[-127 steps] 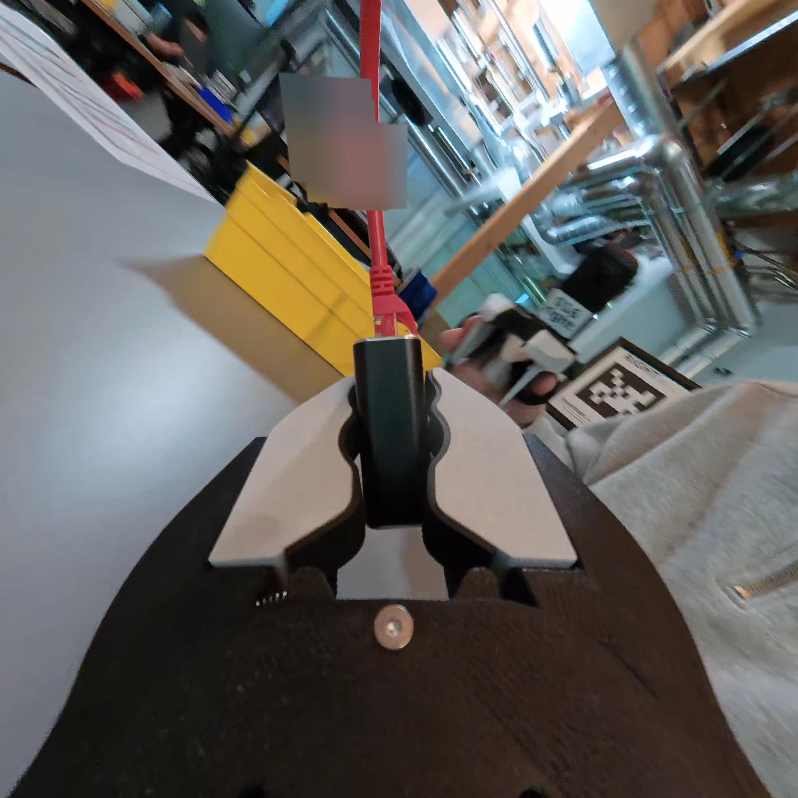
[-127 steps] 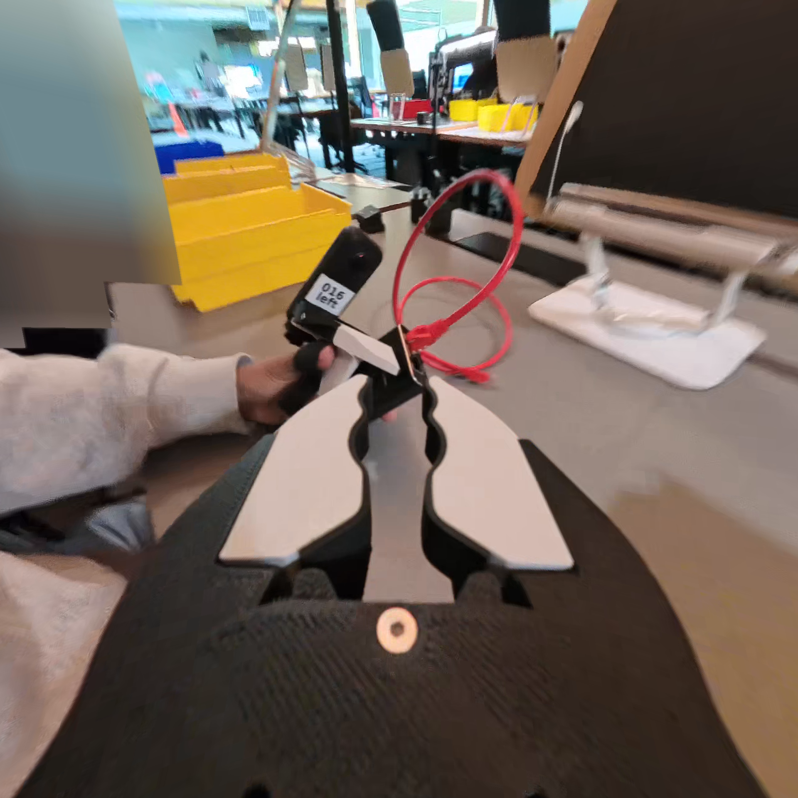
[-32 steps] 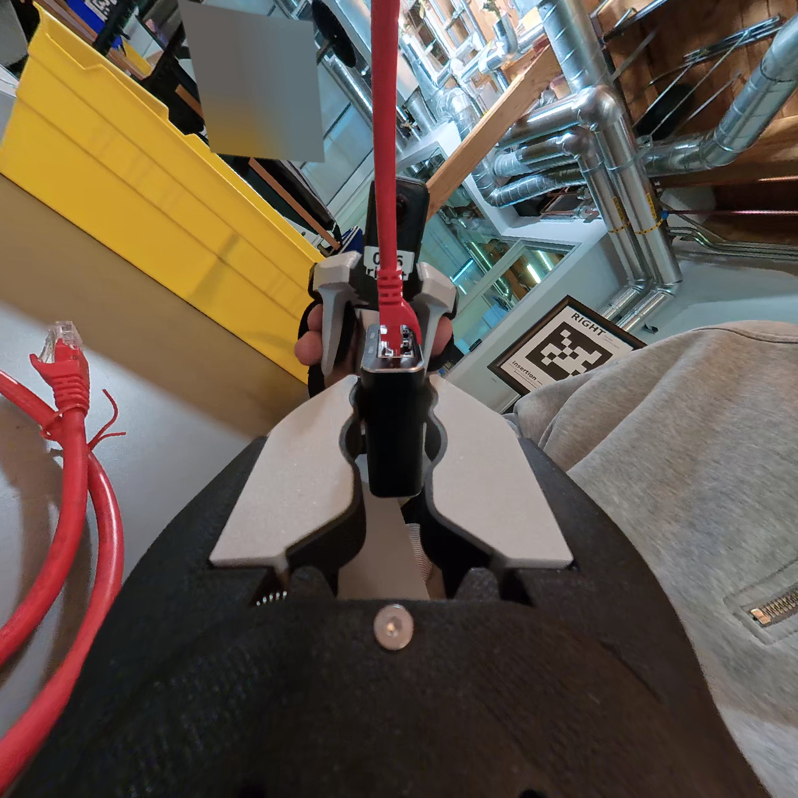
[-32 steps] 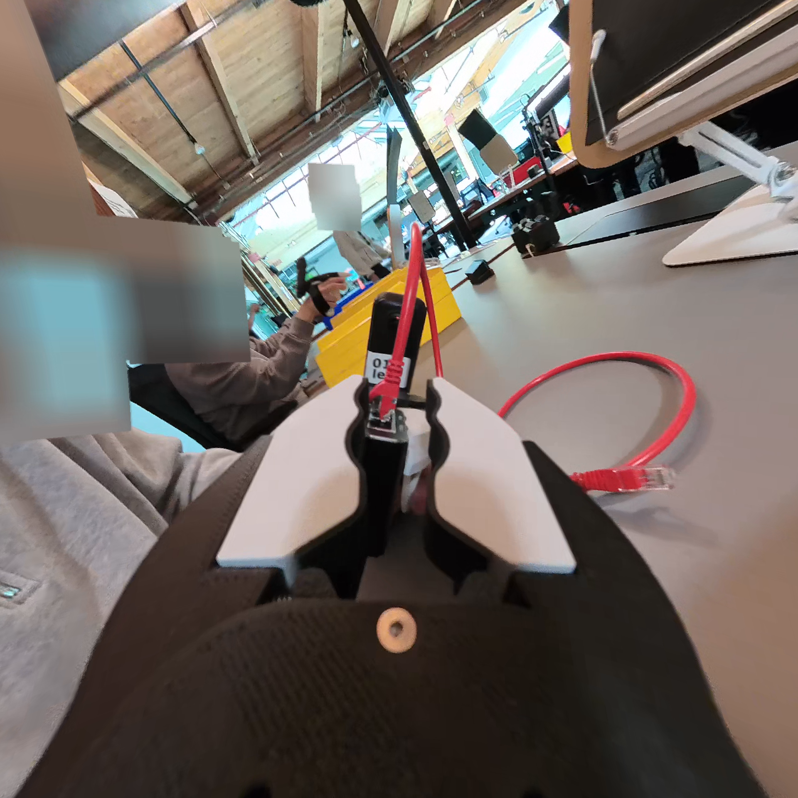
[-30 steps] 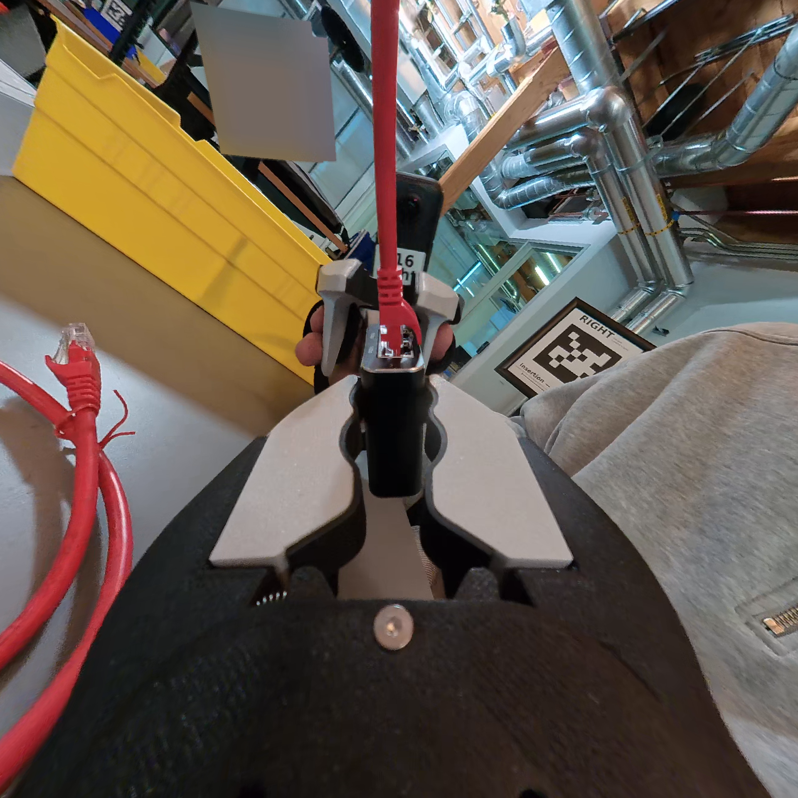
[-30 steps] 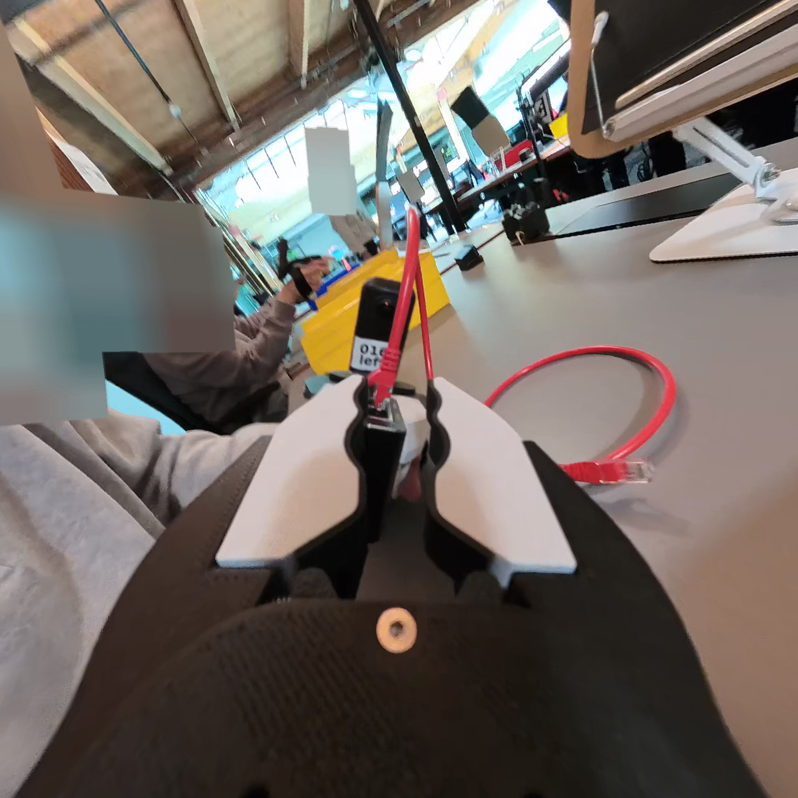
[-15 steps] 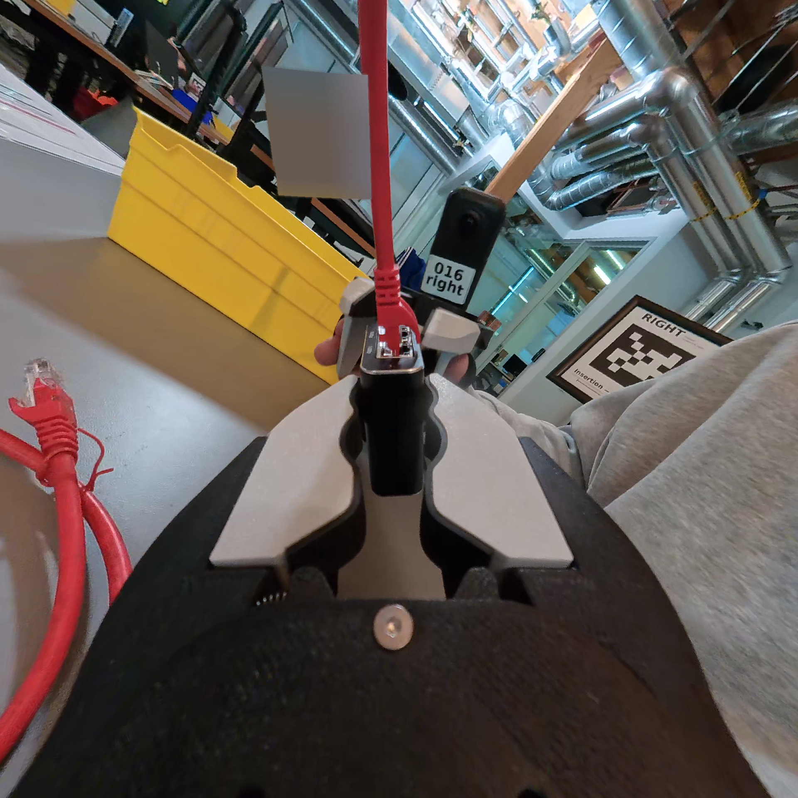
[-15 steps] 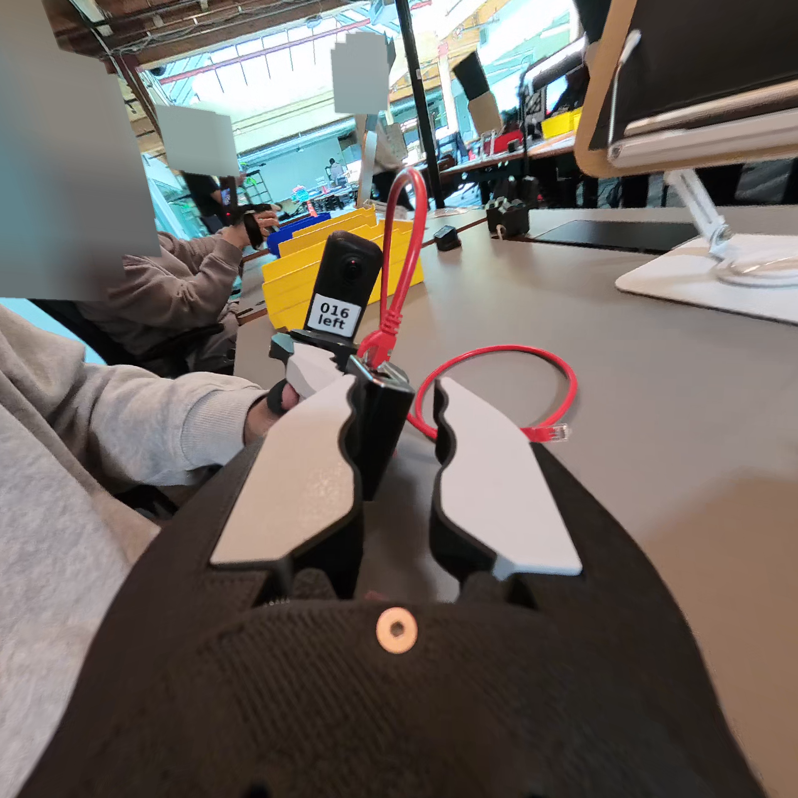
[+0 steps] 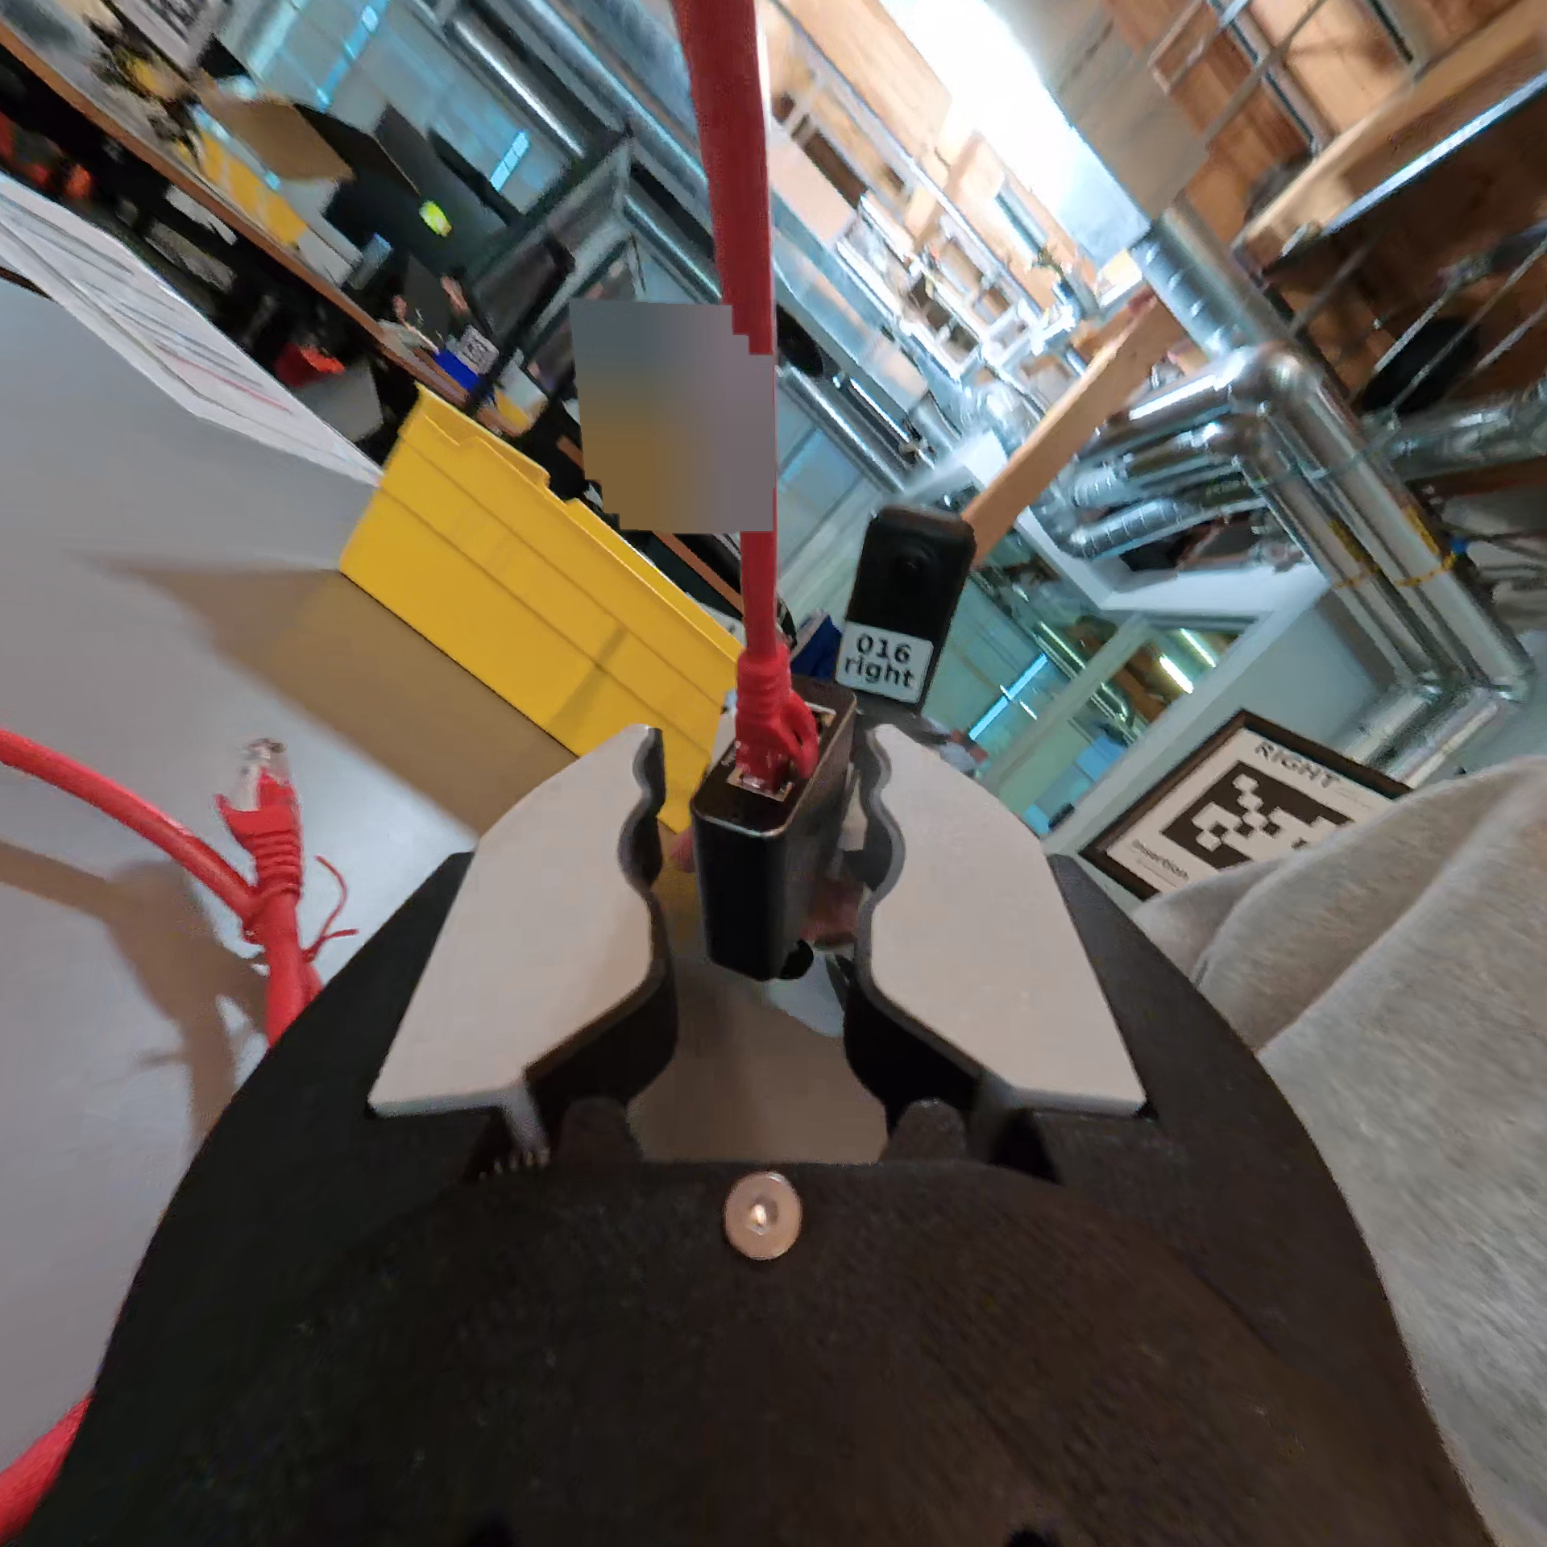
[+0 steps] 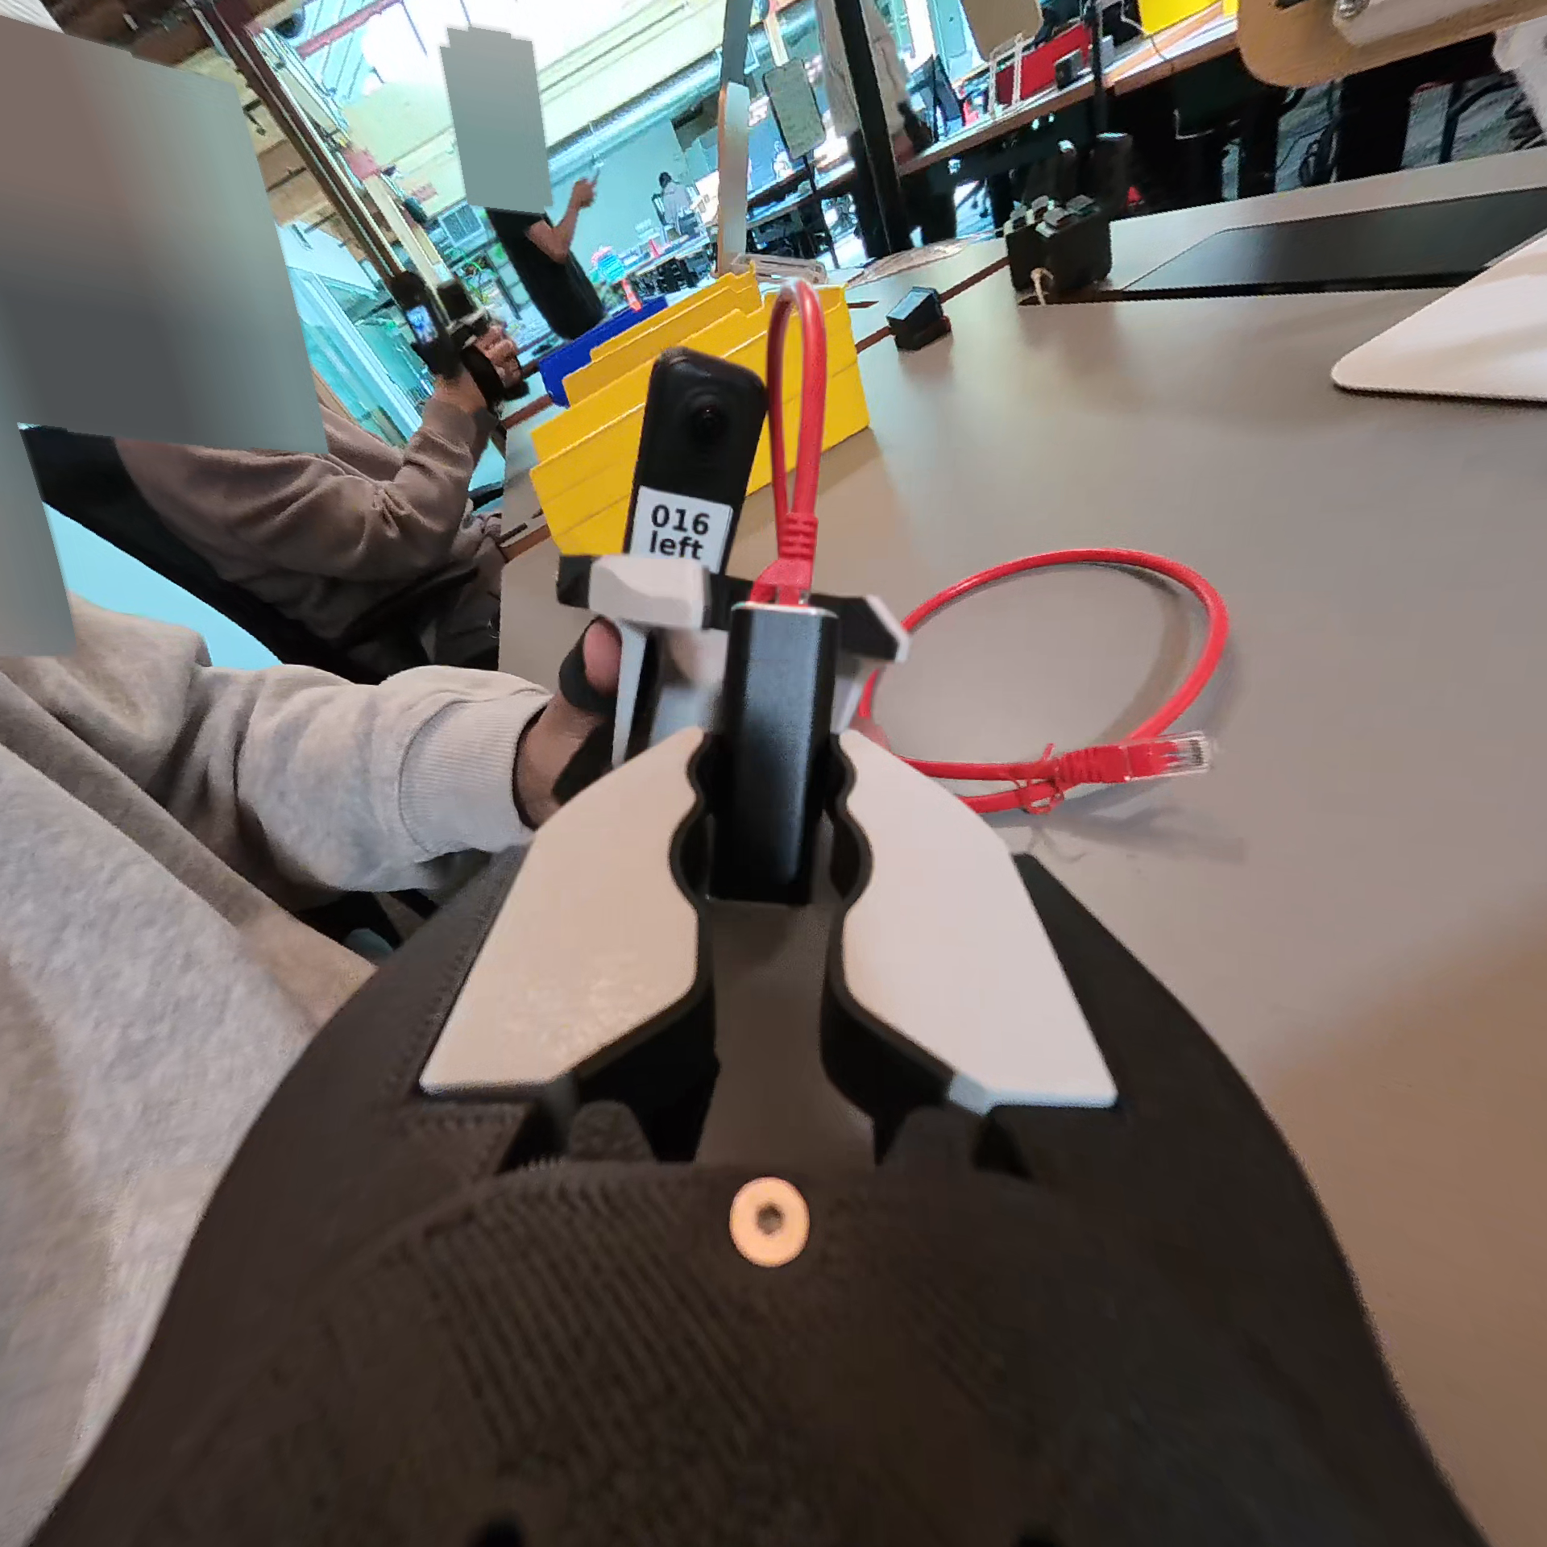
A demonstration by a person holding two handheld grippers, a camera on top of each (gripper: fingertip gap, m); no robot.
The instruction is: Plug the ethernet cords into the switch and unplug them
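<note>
The black switch [image 10: 774,753] is held above the table, and my right gripper [image 10: 770,741] is shut on its near end. A red ethernet cord [image 10: 791,552] is plugged into the switch's top and arches upward. My left gripper [image 9: 760,741] is open, its fingers standing apart on both sides of the switch [image 9: 770,845] with gaps showing. The plugged red connector [image 9: 766,737] shows in a port there. A loose red plug [image 10: 1164,753] with a clear tip lies on the grey table [image 10: 1172,435]; it also shows in the left wrist view [image 9: 268,804].
Yellow bins [image 10: 711,360] stand at the table's far side, also in the left wrist view [image 9: 536,603]. A white monitor base [image 10: 1465,343] and small black boxes [image 10: 1059,251] sit at the back right. A person's grey sleeve [image 10: 293,778] fills the left. Other people are behind.
My left gripper has opened and let go of the switch. My right gripper has closed on the switch. Both views have tilted down toward the table.
</note>
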